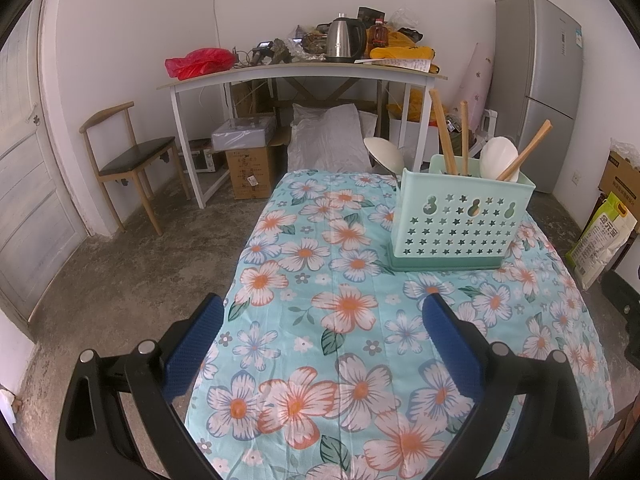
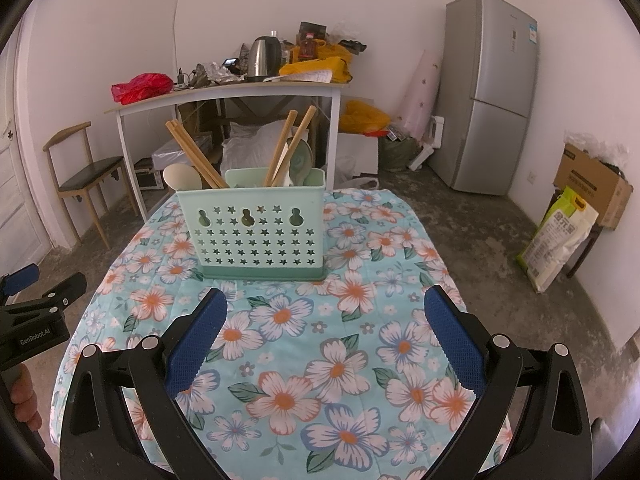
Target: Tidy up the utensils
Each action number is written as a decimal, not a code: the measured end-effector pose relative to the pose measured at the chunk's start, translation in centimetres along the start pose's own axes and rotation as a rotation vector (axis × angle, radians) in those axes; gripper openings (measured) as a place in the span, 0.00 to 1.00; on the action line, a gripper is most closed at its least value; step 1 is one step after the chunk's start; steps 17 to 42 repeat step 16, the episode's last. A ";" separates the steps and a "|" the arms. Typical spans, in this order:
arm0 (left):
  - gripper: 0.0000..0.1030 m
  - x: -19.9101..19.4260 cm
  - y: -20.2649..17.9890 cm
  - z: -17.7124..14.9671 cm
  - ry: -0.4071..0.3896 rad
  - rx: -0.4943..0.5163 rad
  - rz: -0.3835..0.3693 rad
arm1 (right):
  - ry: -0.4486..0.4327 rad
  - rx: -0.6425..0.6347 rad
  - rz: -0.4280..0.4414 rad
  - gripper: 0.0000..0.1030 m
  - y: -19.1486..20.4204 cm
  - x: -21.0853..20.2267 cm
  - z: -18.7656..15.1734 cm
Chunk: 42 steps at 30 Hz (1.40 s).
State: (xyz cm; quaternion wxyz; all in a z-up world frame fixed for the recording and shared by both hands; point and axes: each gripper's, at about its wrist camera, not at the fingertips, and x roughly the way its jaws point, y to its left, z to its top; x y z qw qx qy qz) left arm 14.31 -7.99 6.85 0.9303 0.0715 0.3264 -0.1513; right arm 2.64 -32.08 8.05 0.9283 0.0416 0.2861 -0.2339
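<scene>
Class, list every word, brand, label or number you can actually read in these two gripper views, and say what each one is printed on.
"GenRobot.AI": white lettering on the black body of the left gripper, seen at the right wrist view's left edge.
Green and white sack on the floor: large characters, too blurred to read.
Brown cardboard box under the white desk: label too small.
Grey fridge: stickers unreadable.

Left wrist: above the surface's (image 1: 344,320) left edge, facing the caddy (image 1: 460,216).
Right wrist: centred, nearer.
Shared: caddy, fridge (image 2: 492,92).
</scene>
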 end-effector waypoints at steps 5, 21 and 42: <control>0.95 0.0 -0.1 0.0 -0.003 -0.001 0.005 | 0.000 0.001 0.001 0.92 0.0 0.0 0.0; 0.95 0.0 -0.4 -0.1 -0.002 0.001 0.001 | -0.001 0.000 0.000 0.92 -0.1 0.0 0.0; 0.95 0.0 -0.4 -0.1 -0.002 0.001 0.001 | -0.001 0.000 0.000 0.92 -0.1 0.0 0.0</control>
